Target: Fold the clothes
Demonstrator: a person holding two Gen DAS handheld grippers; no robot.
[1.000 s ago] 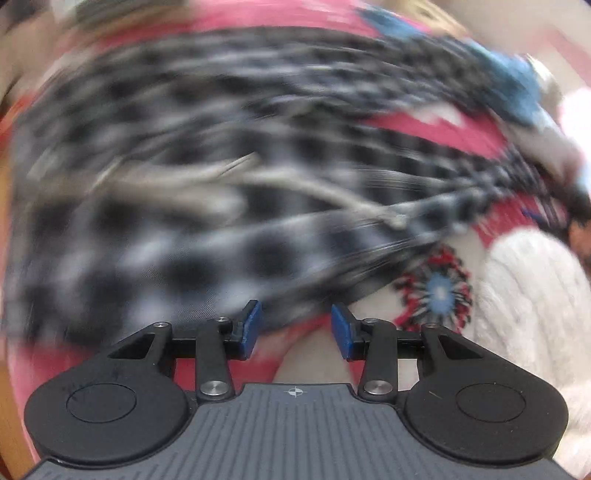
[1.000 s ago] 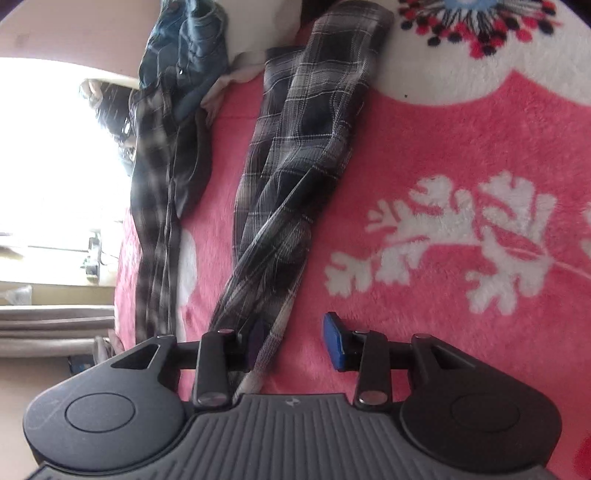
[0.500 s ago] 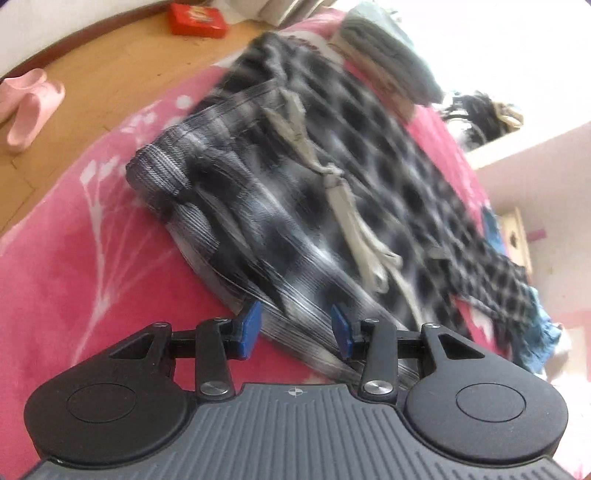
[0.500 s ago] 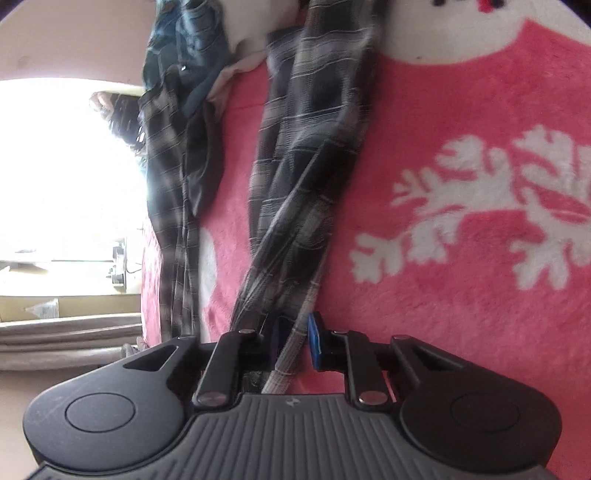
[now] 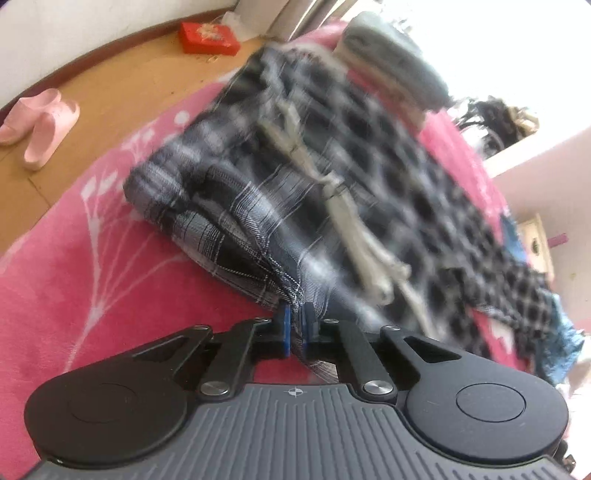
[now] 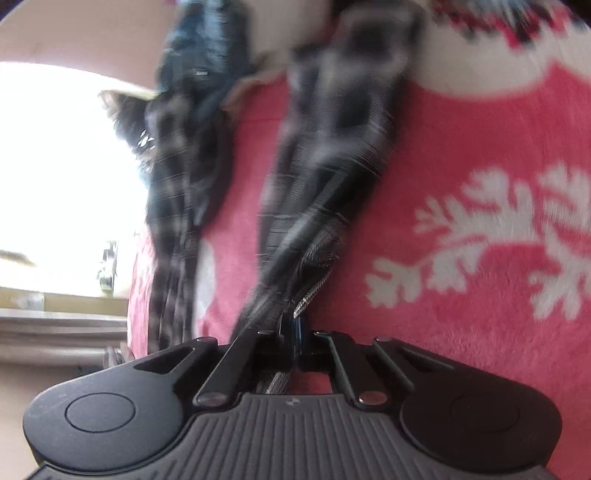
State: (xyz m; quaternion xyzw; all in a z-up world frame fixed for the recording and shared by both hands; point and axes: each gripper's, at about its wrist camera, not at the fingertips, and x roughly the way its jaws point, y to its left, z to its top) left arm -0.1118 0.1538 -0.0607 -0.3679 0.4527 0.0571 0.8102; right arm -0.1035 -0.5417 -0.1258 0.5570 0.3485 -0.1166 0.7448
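Both pinches are on: left gripper nips the plaid trousers at the waistband, right gripper a leg hem low in frame, so I lift evenly, keeping cloth taut.

floor: wood | wall: white | window: bright daylight
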